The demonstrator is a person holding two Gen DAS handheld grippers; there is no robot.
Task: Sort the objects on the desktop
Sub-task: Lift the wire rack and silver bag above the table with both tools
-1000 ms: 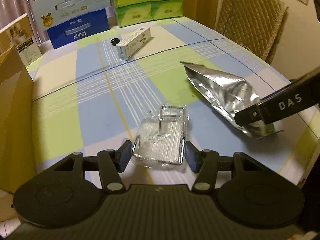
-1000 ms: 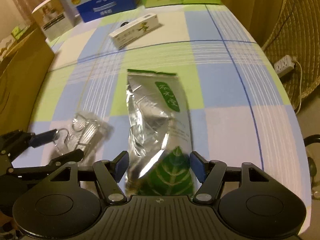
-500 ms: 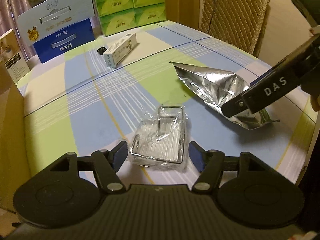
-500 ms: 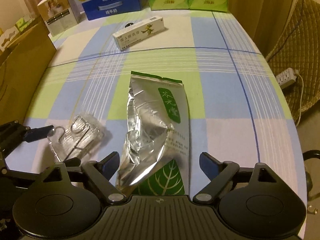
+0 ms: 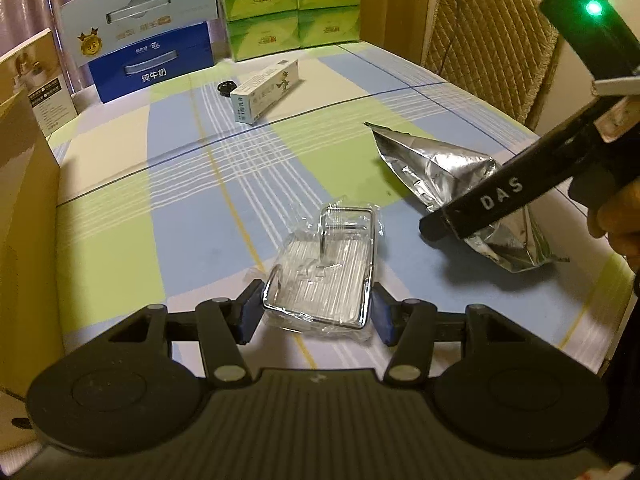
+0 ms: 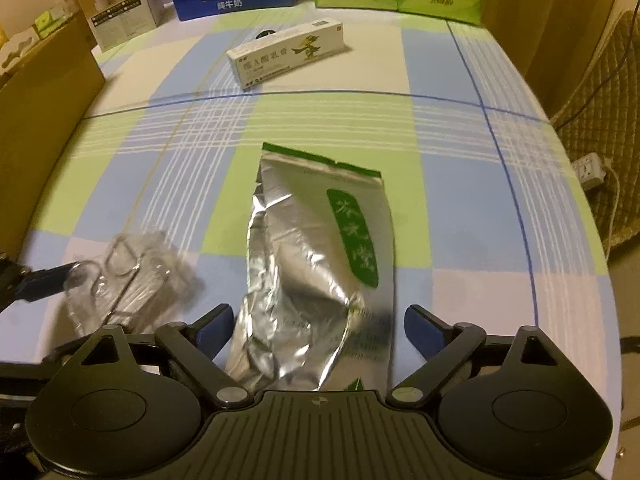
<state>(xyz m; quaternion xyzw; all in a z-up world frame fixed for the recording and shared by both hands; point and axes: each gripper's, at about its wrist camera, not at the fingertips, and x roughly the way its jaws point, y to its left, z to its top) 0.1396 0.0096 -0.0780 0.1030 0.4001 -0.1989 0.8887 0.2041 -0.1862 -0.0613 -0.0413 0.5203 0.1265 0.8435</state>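
Observation:
A wire rack wrapped in clear plastic [image 5: 324, 276] lies on the checked tablecloth [image 5: 184, 216]. Its near end sits between the blue pads of my left gripper [image 5: 316, 314], which press on both its sides. In the right wrist view the rack [image 6: 128, 276] is blurred, with one left finger [image 6: 44, 282] beside it. A crumpled silver foil pouch with a green label [image 6: 316, 264] lies lengthwise. My right gripper [image 6: 320, 330] stands wide open astride its near end, pads clear of the foil. One right finger [image 5: 480, 204] hangs over the pouch [image 5: 448, 168].
A white ointment box [image 6: 286, 54] and a small black object [image 5: 226, 87] lie farther back. A cardboard box [image 5: 24, 200] walls the left side. Blue milk cartons [image 5: 152, 60] and green tissue packs [image 5: 288, 8] line the far edge. A padded chair [image 5: 488, 32] stands right.
The right gripper's fingers have spread wide around the pouch. The left fingers drew in a little onto the wrapped rack, which now looks blurred in the right view.

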